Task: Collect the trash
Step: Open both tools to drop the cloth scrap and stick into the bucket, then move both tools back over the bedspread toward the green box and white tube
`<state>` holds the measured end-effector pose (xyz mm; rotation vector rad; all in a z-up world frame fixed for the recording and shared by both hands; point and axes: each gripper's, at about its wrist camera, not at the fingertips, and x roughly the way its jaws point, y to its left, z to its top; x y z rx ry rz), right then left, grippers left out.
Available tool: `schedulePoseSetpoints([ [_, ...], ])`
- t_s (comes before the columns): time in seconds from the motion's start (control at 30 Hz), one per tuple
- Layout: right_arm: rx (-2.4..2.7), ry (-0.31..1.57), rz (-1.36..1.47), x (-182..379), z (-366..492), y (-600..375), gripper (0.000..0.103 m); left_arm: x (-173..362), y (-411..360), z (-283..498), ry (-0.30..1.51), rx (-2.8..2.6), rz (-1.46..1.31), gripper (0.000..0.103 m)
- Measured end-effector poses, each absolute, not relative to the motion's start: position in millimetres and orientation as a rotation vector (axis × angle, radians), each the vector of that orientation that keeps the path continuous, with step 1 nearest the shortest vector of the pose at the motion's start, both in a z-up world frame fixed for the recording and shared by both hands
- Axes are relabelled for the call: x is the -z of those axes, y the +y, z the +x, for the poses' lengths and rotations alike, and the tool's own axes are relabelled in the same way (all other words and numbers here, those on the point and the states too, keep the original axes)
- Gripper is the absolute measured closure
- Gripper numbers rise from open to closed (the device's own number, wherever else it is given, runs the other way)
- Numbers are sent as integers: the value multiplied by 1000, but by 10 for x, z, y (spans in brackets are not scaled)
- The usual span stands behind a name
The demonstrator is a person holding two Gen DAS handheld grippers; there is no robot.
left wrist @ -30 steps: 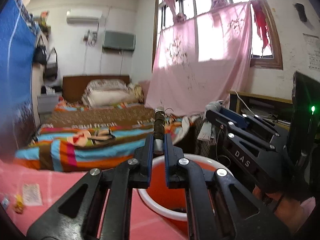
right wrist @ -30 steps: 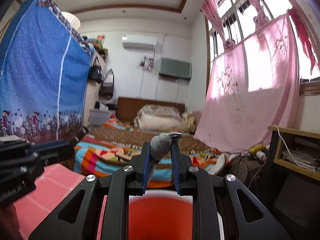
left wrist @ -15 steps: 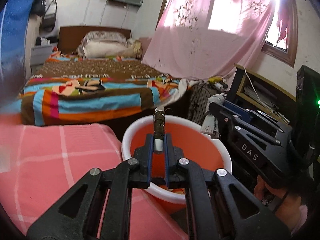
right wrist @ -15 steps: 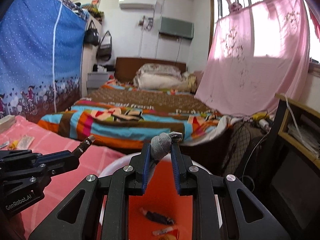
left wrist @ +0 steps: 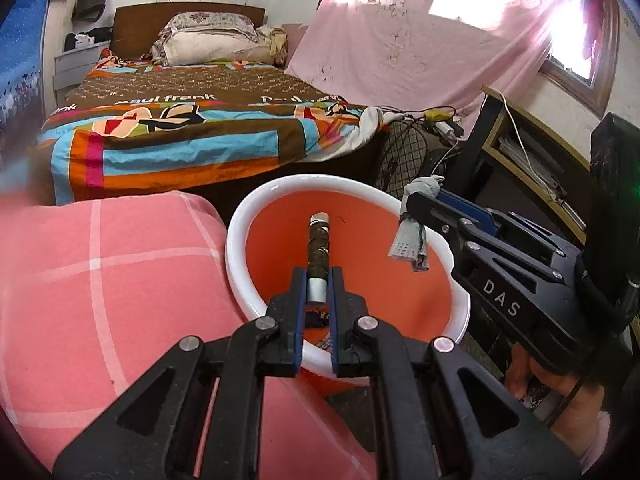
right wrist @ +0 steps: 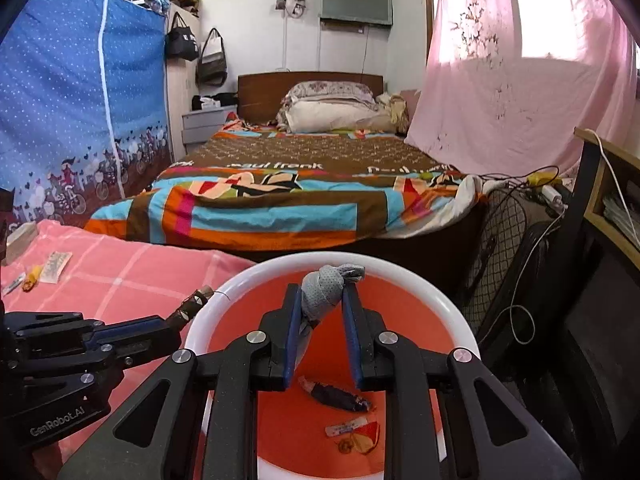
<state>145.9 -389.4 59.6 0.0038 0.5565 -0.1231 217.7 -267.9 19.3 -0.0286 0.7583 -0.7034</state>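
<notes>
Pinching a brown roll [left wrist: 318,258] with a grey end, your left gripper [left wrist: 317,300] holds it over the orange bucket [left wrist: 256,216], whose white rim lies just under the fingers. Your right gripper [right wrist: 318,312] has its jaws a little apart around a grey rag [right wrist: 326,290], also above the bucket; whether the rag is gripped on both sides, you cannot tell. Below it, wrappers [right wrist: 340,398] lie on the bucket's floor. Left of both grippers is a pink checked cloth [right wrist: 120,272].
</notes>
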Motion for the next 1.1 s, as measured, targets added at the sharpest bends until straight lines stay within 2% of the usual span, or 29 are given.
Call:
schedulePoseSetpoints([
  [0.3, 115, 614, 47, -535, 1530, -3958, 83, -148, -2717, 2198, 791, 695, -21, 57],
  [0.43, 127, 635, 52, -513, 1550, -3993, 79, -148, -2732, 2227, 798, 690, -22, 53],
  [0.63, 138, 634, 62, -523, 1546, -4034, 58, -136, -2700, 2224, 793, 679, -20, 43],
  [0.8, 144, 634, 70, -529, 1563, -4054, 56, -150, -2666, 2206, 779, 669, -14, 37],
  [0.83, 145, 634, 72, -529, 1566, -4059, 53, -157, -2659, 2205, 776, 666, -15, 34],
  [0.9, 151, 625, 74, -541, 1560, -4062, 40, -172, -2631, 2203, 769, 660, -19, 31],
  [0.93, 153, 617, 77, -552, 1554, -4065, 29, -173, -2612, 2199, 766, 657, -21, 29],
  [1.1, 160, 581, 86, -608, 1530, -4067, 21, -206, -2495, 2195, 745, 613, -40, 18],
])
